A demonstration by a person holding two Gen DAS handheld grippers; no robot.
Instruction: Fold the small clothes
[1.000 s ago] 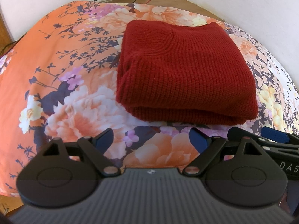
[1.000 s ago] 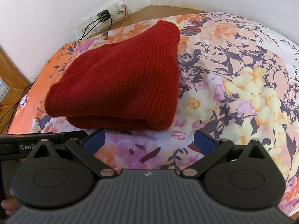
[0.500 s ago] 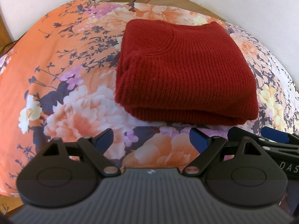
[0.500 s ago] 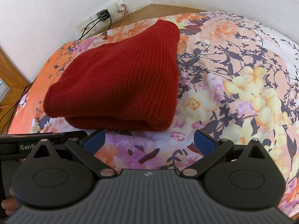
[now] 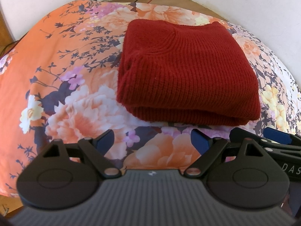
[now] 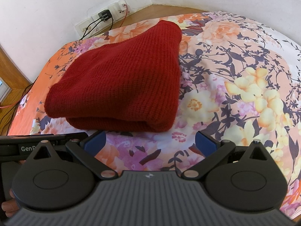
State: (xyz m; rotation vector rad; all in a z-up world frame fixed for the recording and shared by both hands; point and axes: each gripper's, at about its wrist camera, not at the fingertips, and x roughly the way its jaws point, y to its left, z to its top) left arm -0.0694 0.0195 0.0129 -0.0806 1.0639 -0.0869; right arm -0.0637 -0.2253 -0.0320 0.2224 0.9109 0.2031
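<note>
Each hand-held unit has a dark grey ribbed housing at the base with a small pale logo at the centre of its upper edge. Two black rounded plates sit at either side, each with a shallow oval recess and a triangular cut-out near its peak. Black link bars run from silver pivot pins to the fingers, which carry blue pads (image 5: 104,140). The left gripper (image 5: 151,141) and the right gripper (image 6: 149,143) are built alike. White lettering, partly cut off, marks the black side bodies: "DAS" in the left wrist view, "GenR" in the right wrist view. A fingertip (image 6: 7,206) shows at the lower left edge.
</note>
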